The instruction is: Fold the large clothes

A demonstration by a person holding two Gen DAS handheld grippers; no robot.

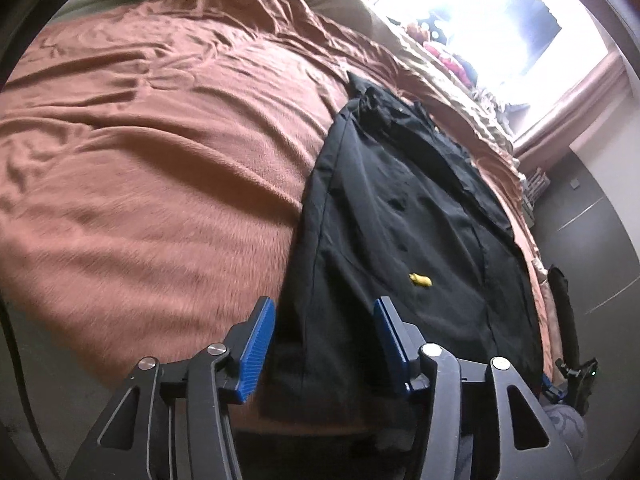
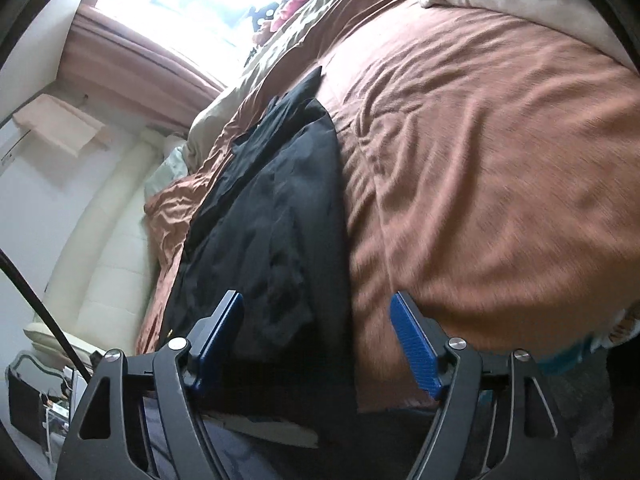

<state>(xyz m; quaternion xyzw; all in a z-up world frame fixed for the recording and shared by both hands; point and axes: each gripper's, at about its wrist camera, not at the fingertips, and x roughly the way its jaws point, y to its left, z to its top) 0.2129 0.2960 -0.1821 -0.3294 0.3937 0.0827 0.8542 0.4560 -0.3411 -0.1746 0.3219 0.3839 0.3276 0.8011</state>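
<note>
A large black garment [image 1: 400, 216] lies flat and lengthwise on a rust-brown blanket [image 1: 160, 152], with a small yellow mark [image 1: 420, 279] near its lower middle. My left gripper [image 1: 324, 308] hovers open over the garment's near left corner. Its blue pads [image 1: 256, 348] stand apart, and cloth shows in the gap without being pinched. In the right wrist view the same garment [image 2: 272, 208] runs away from me. My right gripper [image 2: 316, 300] is open above its near right edge, straddling the border between the black cloth and the blanket [image 2: 480, 160].
Beige bedding [image 1: 344, 4] and a heap of colourful clothes [image 1: 444, 56] lie at the far side under a bright window [image 1: 500, 16]. A cream padded bed frame [image 2: 108, 216] runs along the left. Dark cabinet doors [image 1: 592, 232] stand to the right.
</note>
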